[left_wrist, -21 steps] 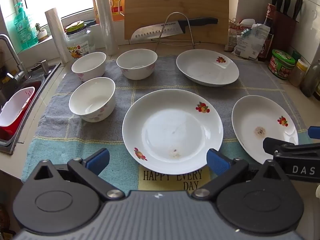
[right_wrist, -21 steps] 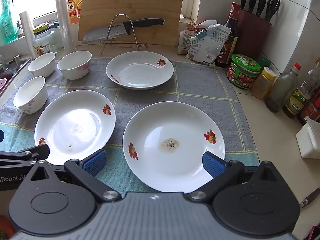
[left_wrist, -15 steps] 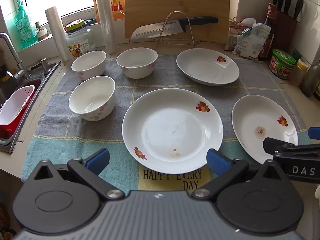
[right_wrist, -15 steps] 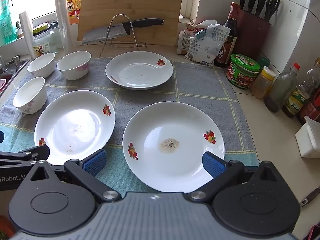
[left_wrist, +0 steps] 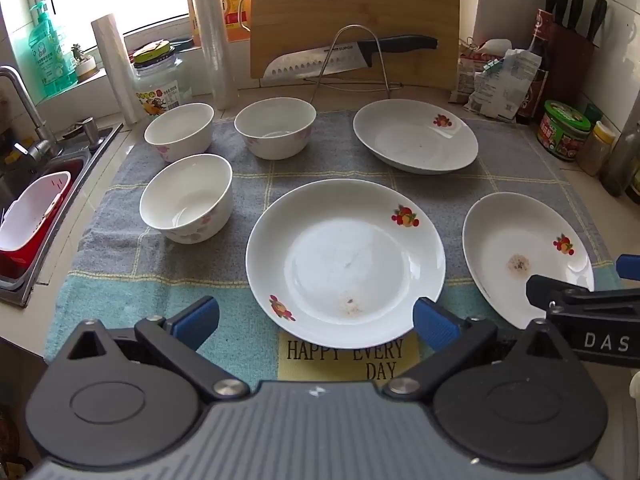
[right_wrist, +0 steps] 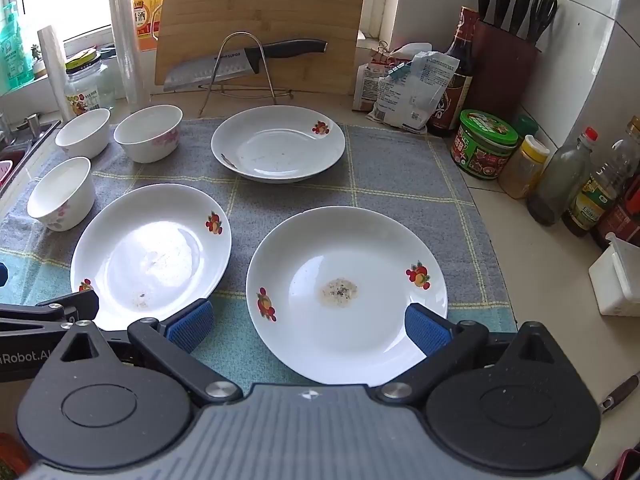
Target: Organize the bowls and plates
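Plates: three white, fruit-printed, upright; near-left plate [left_wrist: 346, 262] at 6 o'clock, stained near-right plate [right_wrist: 346, 294] at 4, far plate [left_wrist: 416, 136] at 1.
Bowls: three white, floral, upright, apart; near bowl [left_wrist: 187, 197] at 9, far-left bowl [left_wrist: 179, 131] and far-middle bowl [left_wrist: 275, 127] at 11.

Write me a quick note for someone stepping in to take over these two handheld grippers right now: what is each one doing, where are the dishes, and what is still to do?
Left gripper: open, empty, hovering over the near edge of the middle plate.
Right gripper: open, empty, over the near edge of the right plate.
Third plate sits farther back on the towel.
Three bowls stand upright at the towel's left, each separate.
Done: nothing stacked or picked up yet.
Left: gather the plates together and the bowls together. Two plates show dried food spots.
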Action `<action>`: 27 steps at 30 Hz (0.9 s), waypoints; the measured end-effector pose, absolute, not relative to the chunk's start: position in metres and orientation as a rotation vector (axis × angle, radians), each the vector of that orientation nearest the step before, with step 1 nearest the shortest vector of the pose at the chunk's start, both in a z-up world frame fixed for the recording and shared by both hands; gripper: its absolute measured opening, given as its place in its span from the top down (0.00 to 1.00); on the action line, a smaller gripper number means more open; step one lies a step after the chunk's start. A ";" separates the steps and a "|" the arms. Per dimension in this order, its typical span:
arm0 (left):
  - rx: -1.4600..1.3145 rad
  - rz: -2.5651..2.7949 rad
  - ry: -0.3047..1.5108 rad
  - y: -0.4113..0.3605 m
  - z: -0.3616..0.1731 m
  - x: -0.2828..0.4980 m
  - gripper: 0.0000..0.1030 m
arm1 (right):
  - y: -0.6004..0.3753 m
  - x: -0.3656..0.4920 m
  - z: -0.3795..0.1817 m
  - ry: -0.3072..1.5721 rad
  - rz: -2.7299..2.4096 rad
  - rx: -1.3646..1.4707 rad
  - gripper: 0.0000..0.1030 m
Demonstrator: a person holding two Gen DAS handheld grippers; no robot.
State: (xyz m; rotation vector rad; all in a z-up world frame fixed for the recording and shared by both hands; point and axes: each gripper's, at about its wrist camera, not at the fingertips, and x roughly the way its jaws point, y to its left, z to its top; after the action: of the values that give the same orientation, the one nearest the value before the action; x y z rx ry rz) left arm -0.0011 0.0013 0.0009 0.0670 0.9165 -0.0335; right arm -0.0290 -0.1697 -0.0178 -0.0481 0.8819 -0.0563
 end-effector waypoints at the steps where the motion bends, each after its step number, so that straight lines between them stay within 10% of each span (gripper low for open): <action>1: 0.068 -0.033 0.917 0.001 0.001 -0.001 0.01 | -0.170 -0.029 -0.017 0.881 -0.057 -0.049 0.00; 27: 0.060 -0.041 0.915 0.002 0.008 -0.005 0.01 | -0.166 -0.035 -0.012 0.867 -0.072 -0.058 0.00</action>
State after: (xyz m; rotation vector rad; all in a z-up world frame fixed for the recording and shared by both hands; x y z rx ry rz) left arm -0.0052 0.0016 0.0085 0.0599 0.9145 -0.0408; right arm -0.0353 -0.1663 -0.0123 -0.0578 0.8666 -0.0724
